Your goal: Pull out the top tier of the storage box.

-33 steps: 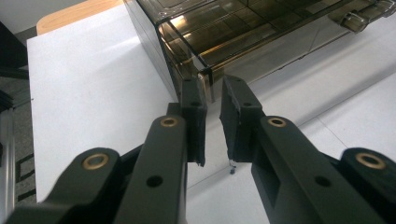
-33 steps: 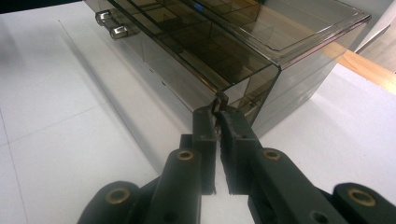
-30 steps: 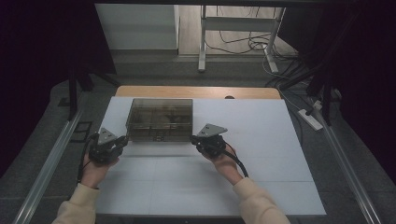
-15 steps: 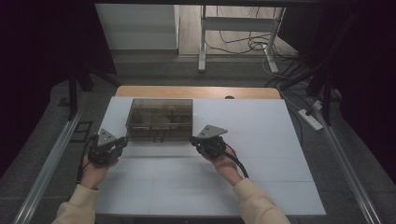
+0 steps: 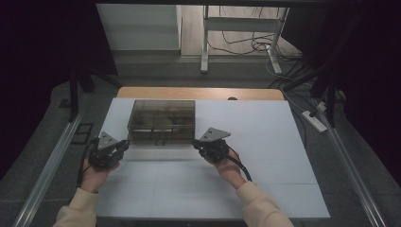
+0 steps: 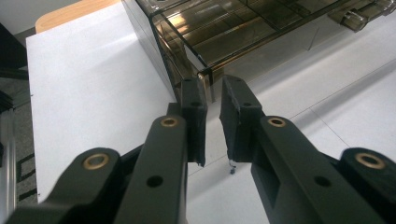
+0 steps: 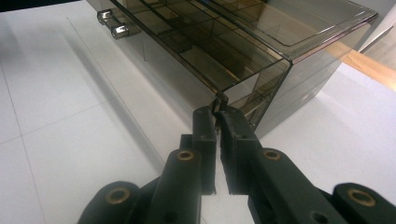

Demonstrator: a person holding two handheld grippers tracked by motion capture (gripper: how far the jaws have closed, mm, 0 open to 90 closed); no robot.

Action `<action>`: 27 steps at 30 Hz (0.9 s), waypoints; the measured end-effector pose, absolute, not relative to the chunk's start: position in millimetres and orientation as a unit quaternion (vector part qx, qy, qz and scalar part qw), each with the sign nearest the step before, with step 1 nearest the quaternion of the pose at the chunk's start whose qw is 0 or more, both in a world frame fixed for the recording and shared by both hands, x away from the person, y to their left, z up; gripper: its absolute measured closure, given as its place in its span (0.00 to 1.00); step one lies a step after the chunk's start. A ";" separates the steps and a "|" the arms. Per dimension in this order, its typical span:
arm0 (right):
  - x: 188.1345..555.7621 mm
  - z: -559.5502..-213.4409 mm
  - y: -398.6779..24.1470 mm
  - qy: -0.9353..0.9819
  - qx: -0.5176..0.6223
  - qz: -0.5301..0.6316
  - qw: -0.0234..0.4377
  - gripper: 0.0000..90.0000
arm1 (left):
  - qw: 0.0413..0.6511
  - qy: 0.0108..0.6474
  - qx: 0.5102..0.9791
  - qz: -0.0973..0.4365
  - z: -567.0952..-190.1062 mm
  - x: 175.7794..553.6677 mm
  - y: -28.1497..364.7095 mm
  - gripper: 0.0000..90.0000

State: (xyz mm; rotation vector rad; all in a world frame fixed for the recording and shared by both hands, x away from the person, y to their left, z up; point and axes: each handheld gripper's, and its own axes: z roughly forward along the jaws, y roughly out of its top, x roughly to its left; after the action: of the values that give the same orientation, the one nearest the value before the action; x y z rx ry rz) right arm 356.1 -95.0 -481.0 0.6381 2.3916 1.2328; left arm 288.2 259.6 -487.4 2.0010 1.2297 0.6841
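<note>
Nothing moved since the earlier frames: both hands hold station. Smoky translucent plastic box (image 5: 162,120), rectangular with inner dividers, sits far-centre on matte white table (image 5: 265,142). Left gripper (image 6: 214,100) has a narrow gap, nothing between, at the box's near corner. Right gripper (image 7: 217,122) is pinched nearly closed at the opposite corner edge.

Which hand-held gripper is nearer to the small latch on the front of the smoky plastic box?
Right, slightly. The right hand-held gripper sits at the box's front right corner; the left hand-held gripper is at its front left corner, a little farther from the latch.
</note>
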 end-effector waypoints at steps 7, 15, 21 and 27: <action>355.4 -480.7 -95.8 0.850 0.227 0.437 0.186 0.94 | 0.340 0.470 0.770 0.264 -487.4 286.2 259.1 0.88; 353.8 -480.5 -95.7 0.850 0.227 0.437 0.186 0.94 | 0.340 0.470 0.771 0.264 -487.2 285.1 259.4 0.88; 352.8 -480.7 -95.7 0.850 0.225 0.438 0.185 0.94 | 0.340 0.469 0.771 0.264 -487.4 284.1 259.6 0.88; 351.1 -480.8 -95.5 0.851 0.224 0.438 0.185 0.94 | 0.340 0.469 0.771 0.265 -487.5 283.0 259.9 0.88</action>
State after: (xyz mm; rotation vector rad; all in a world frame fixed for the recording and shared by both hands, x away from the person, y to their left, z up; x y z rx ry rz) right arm 351.1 -95.5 -480.8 0.6310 2.3978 1.2358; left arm 283.0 259.9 -487.5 2.0070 1.2217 0.6889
